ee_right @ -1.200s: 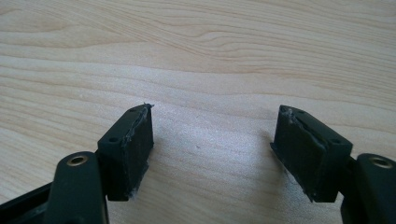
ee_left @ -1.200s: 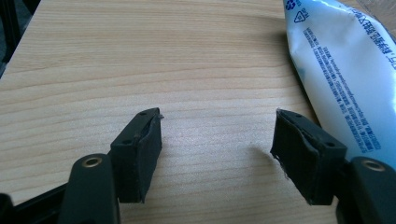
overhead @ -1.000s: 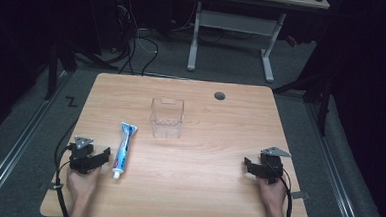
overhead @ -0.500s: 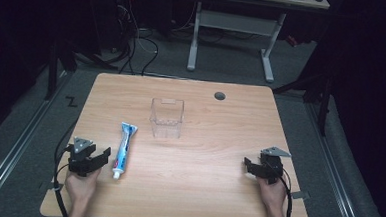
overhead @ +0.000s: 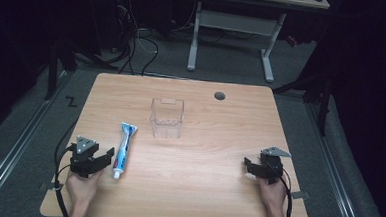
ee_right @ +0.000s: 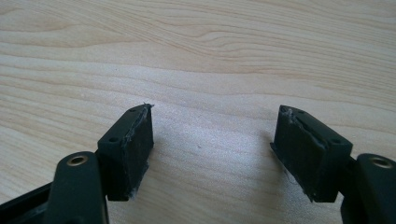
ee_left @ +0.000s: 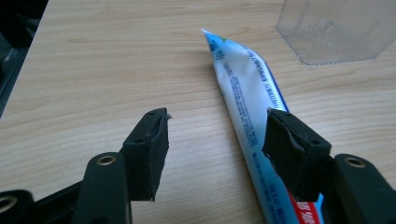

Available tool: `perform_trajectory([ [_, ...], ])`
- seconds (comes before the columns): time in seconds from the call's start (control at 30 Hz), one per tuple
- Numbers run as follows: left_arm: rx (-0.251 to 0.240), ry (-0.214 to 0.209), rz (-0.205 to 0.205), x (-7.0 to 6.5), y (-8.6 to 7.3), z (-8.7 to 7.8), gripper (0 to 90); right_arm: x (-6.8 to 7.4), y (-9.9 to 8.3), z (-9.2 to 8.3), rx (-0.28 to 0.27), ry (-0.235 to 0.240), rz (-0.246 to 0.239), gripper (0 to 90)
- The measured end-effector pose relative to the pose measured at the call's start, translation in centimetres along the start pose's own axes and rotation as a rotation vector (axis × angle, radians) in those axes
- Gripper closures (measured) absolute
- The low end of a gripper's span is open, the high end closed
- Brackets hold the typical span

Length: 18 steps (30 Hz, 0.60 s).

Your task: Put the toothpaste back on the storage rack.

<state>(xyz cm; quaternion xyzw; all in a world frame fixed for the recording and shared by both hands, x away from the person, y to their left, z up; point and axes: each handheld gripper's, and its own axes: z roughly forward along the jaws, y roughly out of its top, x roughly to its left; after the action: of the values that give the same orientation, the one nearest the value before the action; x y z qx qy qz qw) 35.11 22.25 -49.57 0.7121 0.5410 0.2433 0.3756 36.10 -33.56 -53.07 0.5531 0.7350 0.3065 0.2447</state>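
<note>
The clear container [overhead: 166,118] stands on the table [overhead: 217,185], behind its middle. The toothpaste tube [overhead: 124,143] lies to the container's left and nearer the person. A round hole [overhead: 219,96] sits behind the container, to its right.

**Hand-held grippers: construction**

Left hand-held gripper [overhead: 109,153] and right hand-held gripper [overhead: 246,165]: black bodies, each topped by a grey three-cornered plate and trailing a black cable. Jaws are matte black blocks with worn, frayed pad edges, small screw holes and brass-coloured pivot rivets. Forearms bare, no sleeves.
</note>
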Motion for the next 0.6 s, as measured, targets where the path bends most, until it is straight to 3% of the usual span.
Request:
perform_trajectory([
  [0.1,0.005,0.001,0.037,-0.5,0.2,-0.1,40.5,0.0,0.0,0.0,0.000,0.000,0.001,28.6],
  [0.2,-0.005,0.010,0.038,-0.7,0.4,-0.2,39.2,0.0,0.0,0.0,0.000,0.000,0.001,28.6],
  [0.3,-0.005,-0.013,0.038,-0.8,0.5,-0.1,39.2,0.0,0.0,0.0,0.000,0.000,0.000,28.6],
  [0.47,0.023,-0.050,0.048,-1.4,1.3,0.3,37.9,0.0,0.0,0.0,0.000,0.000,0.001,28.6],
  [0.6,0.043,-0.049,0.070,-2.0,1.8,0.8,38.0,0.0,0.0,0.0,0.000,0.000,0.000,28.6],
])
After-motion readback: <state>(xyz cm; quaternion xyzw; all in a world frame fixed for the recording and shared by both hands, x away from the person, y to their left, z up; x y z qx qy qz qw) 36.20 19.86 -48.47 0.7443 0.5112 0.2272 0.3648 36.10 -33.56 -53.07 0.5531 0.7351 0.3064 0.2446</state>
